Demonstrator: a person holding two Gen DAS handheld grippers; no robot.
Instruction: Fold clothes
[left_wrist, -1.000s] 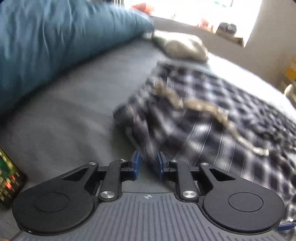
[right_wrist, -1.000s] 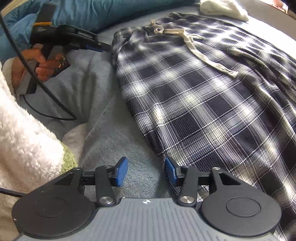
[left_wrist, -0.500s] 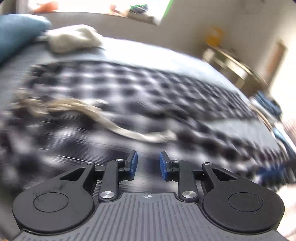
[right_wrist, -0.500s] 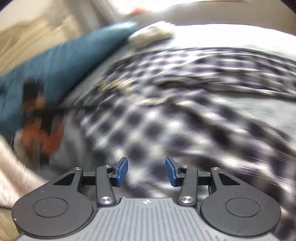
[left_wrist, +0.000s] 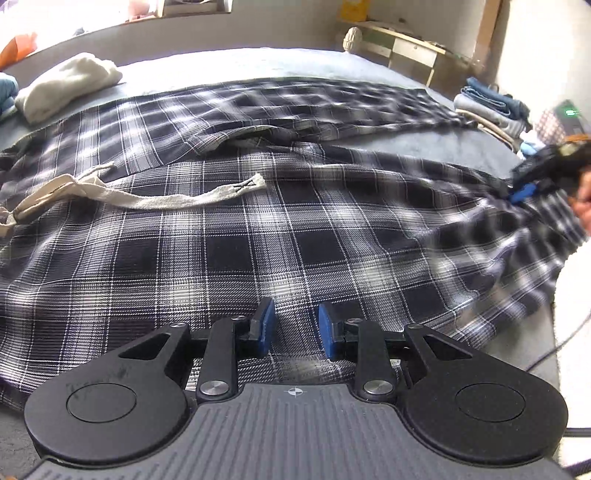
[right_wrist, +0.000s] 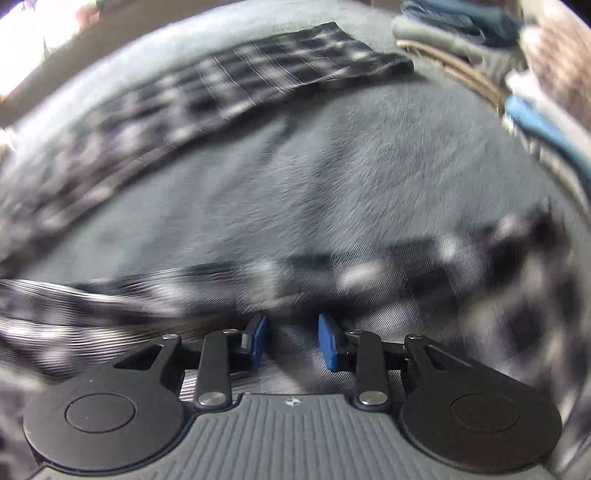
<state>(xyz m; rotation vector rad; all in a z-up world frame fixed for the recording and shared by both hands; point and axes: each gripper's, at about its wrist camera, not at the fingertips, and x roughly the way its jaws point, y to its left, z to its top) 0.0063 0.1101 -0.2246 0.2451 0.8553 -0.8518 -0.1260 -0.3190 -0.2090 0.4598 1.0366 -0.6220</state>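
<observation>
Dark plaid pyjama trousers (left_wrist: 258, 236) lie spread on a grey bed, their cream drawstring (left_wrist: 155, 199) trailing across the waist at the left. My left gripper (left_wrist: 293, 325) hovers open just above the near side of the fabric, with nothing clamped. In the left wrist view my right gripper (left_wrist: 522, 192) shows blurred at the far right, held by a hand over the leg ends. The blurred right wrist view has my right gripper (right_wrist: 291, 339) open over the near plaid leg (right_wrist: 369, 273). The other leg (right_wrist: 258, 70) lies farther off across bare sheet.
A folded white towel (left_wrist: 66, 85) rests at the bed's far left. Stacked folded clothes (left_wrist: 491, 107) sit beyond the right edge, also the stacked clothes (right_wrist: 461, 29) in the right wrist view. A wooden shelf (left_wrist: 402, 44) stands behind. Grey sheet (right_wrist: 332, 166) lies between the legs.
Both cameras have swung right along the trousers. The left one left the waist edge by the blue pillow. The right one travelled from the waist side to the leg ends.
</observation>
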